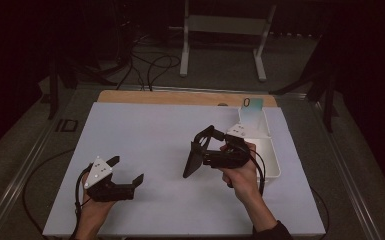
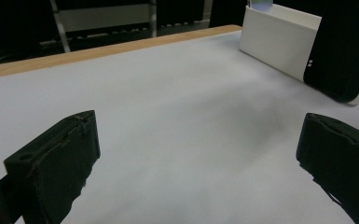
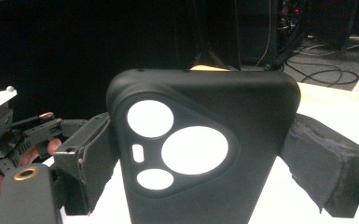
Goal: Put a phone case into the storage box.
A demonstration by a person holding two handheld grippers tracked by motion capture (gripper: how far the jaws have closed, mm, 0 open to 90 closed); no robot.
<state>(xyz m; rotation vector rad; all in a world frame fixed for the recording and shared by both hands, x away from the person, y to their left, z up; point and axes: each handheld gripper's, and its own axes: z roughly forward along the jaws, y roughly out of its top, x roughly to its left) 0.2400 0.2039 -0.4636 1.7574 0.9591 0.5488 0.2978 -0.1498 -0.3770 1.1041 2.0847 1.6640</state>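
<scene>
A black phone case [image 1: 192,161] with round camera cutouts stands on its end just above the white table sheet [image 1: 145,130], right of centre. My right gripper [image 1: 200,150] is shut on it, one jaw on each long edge. The right gripper view shows the case [image 3: 242,112] upright between the jaw pads [image 3: 317,158], cutouts facing the camera. My left gripper [image 1: 128,169] rests near the front left of the table, open, with nothing between its jaws. In the left gripper view the case [image 2: 342,51] stands far off at the upper right, beyond the open gripper [image 2: 196,158].
A white rectangular bin [image 1: 275,162] sits at the right side of the table, behind the right hand, with a pale teal card [image 1: 253,116] leaning at its far end. The bin's wall [image 2: 275,39] also appears beside the case. Cables and a white stand [image 1: 222,25] lie on the floor beyond.
</scene>
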